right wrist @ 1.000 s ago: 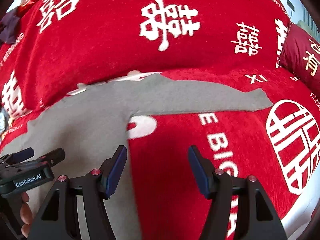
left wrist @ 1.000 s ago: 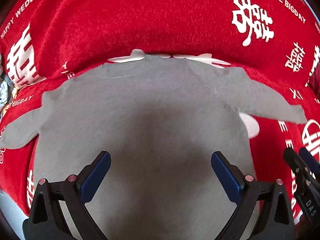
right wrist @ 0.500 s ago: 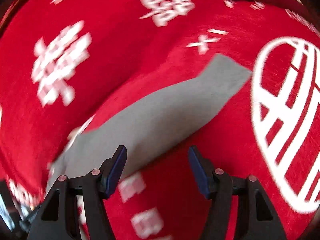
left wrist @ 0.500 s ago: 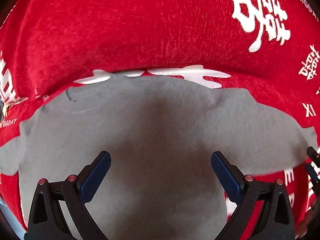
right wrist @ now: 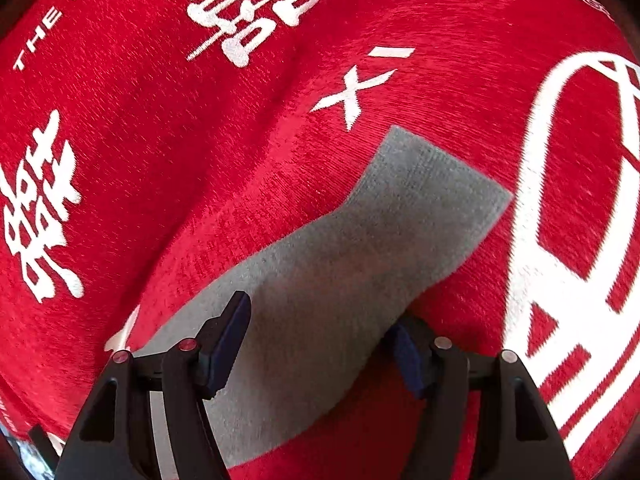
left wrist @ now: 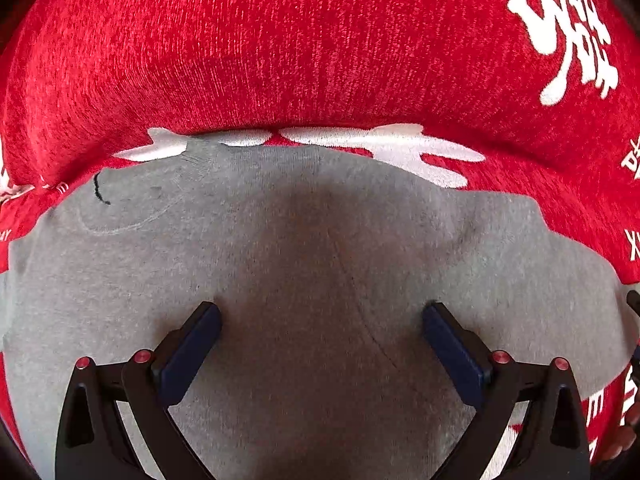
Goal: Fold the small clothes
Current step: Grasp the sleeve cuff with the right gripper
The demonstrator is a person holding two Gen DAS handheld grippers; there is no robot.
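A small grey long-sleeved top (left wrist: 312, 248) lies flat on a red cover. My left gripper (left wrist: 320, 344) is open and hovers low over the middle of its body, with the neckline (left wrist: 200, 156) ahead of it at the upper left. In the right wrist view the top's right sleeve (right wrist: 360, 256) runs diagonally up to its cuff (right wrist: 436, 172). My right gripper (right wrist: 320, 340) is open and straddles the sleeve partway along, one finger on each side, the right finger (right wrist: 408, 356) partly under the sleeve's edge.
The red plush cover (left wrist: 320, 52) has white Chinese characters and lettering and rises in a ridge behind the top. A large white round emblem (right wrist: 568, 216) lies just right of the sleeve cuff. The right gripper's tip shows at the left wrist view's right edge (left wrist: 634, 304).
Both grippers have moved forward and lower. The left one has closed in over the top's chest. The right one has swung from beside the body to straddle the right sleeve.
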